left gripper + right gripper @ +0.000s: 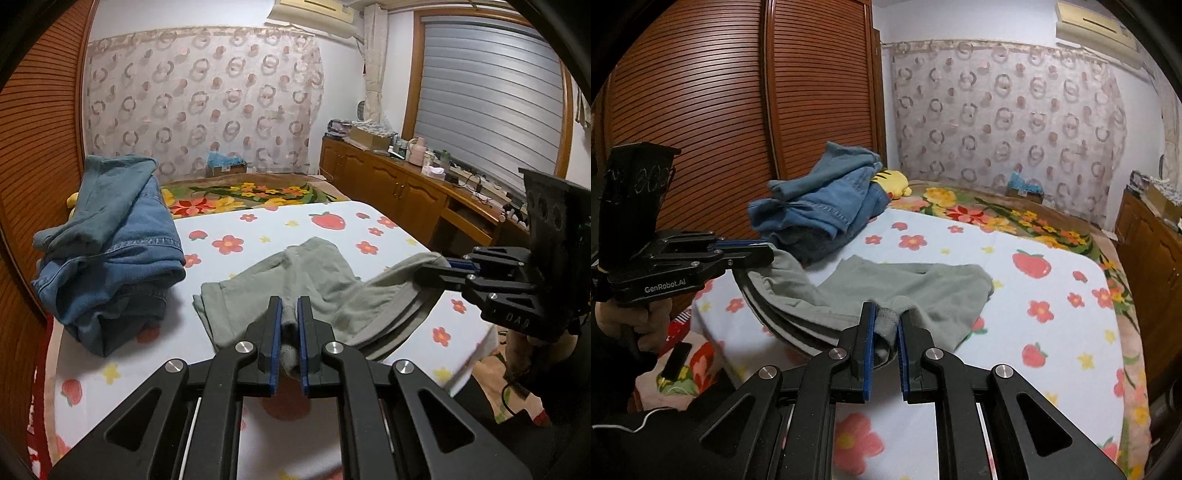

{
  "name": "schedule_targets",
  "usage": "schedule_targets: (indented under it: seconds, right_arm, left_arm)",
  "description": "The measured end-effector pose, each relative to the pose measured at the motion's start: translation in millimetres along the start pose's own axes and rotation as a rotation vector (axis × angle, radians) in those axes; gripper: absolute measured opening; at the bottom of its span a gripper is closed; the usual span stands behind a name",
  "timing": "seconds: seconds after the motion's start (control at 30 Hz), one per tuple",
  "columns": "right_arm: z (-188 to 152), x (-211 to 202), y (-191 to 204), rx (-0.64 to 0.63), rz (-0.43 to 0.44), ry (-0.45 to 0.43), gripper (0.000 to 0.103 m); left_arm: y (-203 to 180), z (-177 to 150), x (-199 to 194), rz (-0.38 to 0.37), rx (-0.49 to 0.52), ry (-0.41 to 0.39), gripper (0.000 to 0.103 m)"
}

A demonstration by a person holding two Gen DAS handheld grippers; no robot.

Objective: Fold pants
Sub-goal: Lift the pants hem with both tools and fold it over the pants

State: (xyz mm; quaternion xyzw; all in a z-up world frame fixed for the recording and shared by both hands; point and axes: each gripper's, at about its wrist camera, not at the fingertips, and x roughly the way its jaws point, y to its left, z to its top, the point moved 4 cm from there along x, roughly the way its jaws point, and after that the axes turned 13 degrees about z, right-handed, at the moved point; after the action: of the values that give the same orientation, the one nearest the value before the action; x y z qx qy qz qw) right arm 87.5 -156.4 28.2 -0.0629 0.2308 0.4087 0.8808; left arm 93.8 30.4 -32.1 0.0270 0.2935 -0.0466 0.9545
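Black linkage arms fill the bottom of each wrist view, and between their blue pads sits bunched grey cloth. The left claw (290,334) is clamped on one corner of the grey pants (314,284), and the right claw (886,341) is clamped on another corner of the same near end. Both corners hang lifted off the bed (1052,306), while the far part of the pants lies flat on the strawberry sheet ahead of both claws. Their long axis runs away from the claws toward the patterned curtain (207,99), so the fold should carry the near end forward over the far end. Neither hand looks nearer. Only the right view shows a hand (631,317) holding the left tool's grip and a yellow soft toy (894,182) behind the pile of jeans (110,251); only the left view shows the cabinet (399,188) under the window.
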Motion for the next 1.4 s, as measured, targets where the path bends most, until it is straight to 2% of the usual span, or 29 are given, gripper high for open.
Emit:
schedule_targets:
  seconds: [0.47,0.73,1.2,1.33,1.4]
  right_arm:
    - [28,43,-31,-0.017,-0.044,0.023,0.011]
    - [44,67,-56,0.021,-0.053,0.013,0.011]
    - [46,139,-94,0.071,-0.077,0.107,0.011]
    - [48,145,-96,0.085,-0.076,0.109,0.011]
    - [49,144,-97,0.094,-0.072,0.102,0.013]
  left_arm:
    - [8,33,43,0.041,-0.005,0.011,0.009]
    - [11,50,67,0.068,-0.004,0.029,0.009]
    - [18,43,125,0.115,-0.012,0.127,0.009]
    - [20,41,129,0.121,-0.025,0.134,0.009]
    - [22,41,127,0.115,-0.033,0.138,0.014]
